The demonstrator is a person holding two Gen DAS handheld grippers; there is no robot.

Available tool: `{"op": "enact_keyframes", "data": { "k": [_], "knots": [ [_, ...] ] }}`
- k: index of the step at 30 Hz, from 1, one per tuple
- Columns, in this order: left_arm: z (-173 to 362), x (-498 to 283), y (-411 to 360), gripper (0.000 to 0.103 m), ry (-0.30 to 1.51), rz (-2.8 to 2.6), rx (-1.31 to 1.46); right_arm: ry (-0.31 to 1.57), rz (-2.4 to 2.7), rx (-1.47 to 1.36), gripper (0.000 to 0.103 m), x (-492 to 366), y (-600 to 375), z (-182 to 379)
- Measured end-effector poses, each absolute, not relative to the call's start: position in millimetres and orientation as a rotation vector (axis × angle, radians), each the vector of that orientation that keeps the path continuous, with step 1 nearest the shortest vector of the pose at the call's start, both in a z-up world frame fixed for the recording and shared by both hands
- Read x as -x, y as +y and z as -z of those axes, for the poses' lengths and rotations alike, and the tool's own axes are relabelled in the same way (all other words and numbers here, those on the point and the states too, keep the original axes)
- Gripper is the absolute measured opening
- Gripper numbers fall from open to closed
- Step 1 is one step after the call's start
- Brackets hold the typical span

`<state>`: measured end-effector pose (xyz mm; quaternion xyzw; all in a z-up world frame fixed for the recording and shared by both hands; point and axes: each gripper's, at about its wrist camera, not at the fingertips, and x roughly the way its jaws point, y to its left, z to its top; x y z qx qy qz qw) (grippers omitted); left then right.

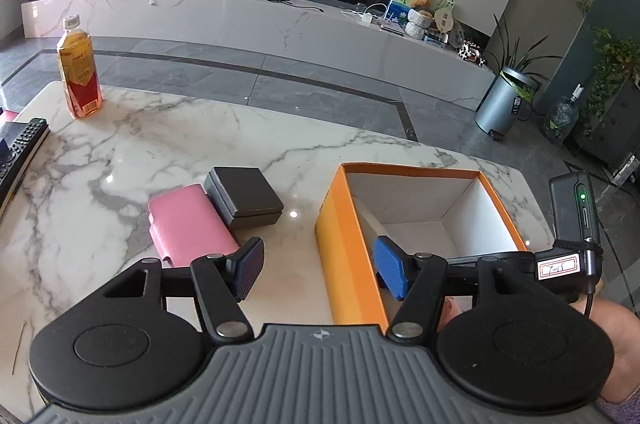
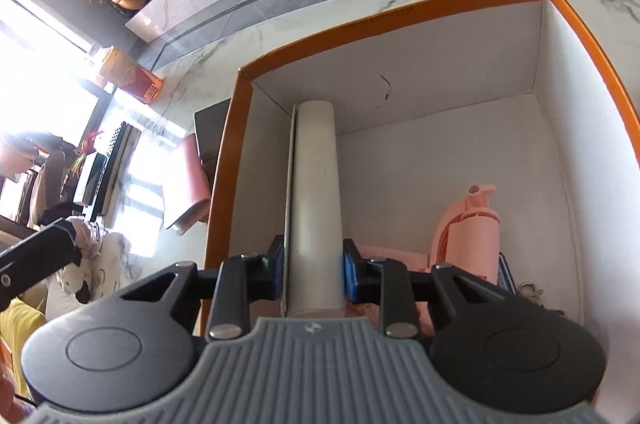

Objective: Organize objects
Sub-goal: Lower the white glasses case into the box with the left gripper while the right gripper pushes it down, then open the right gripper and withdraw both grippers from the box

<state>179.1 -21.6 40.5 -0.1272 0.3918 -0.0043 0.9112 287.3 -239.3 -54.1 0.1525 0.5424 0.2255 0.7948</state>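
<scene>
The table is seen as polished, glossy marble, grey-veined. The box appears to be matt cardboard, orange outside and white inside. A smooth, matt cream tube is shown. The pink case looks leather-like, and the bottle is clear plastic.

Orange box, white inside, sits open near the marble table's far right edge. A cream tube is going in along its left wall, pinched by the right gripper. Pink wallet and dark little box lie touching, just left of it.
</scene>
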Motion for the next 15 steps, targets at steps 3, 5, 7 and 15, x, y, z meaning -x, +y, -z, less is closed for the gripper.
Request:
{"op": "enact_keyframes", "data": {
  "k": [3, 5, 7, 15],
  "knots": [
    [-38.5, -177.0, -17.7, 0.072, 0.815, 0.006, 0.263, 1.163, -0.461, -0.337, 0.03, -291.0, -232.4, 58.1],
    [-36.8, -176.2, -16.7, 0.072, 0.821, 0.009, 0.27, 1.158, -0.439, -0.363, 0.03, -289.3, -233.2, 59.4],
    [-35.1, -175.1, -18.2, 0.072, 0.828, 0.015, 0.269, 1.157, -0.414, -0.413, 0.03, -287.6, -234.6, 62.4],
    [-32.5, -171.3, -20.8, 0.072, 0.845, 0.021, 0.278, 1.176, -0.349, -0.651, 0.03, -282.2, -244.1, 73.3]
  ]
}}
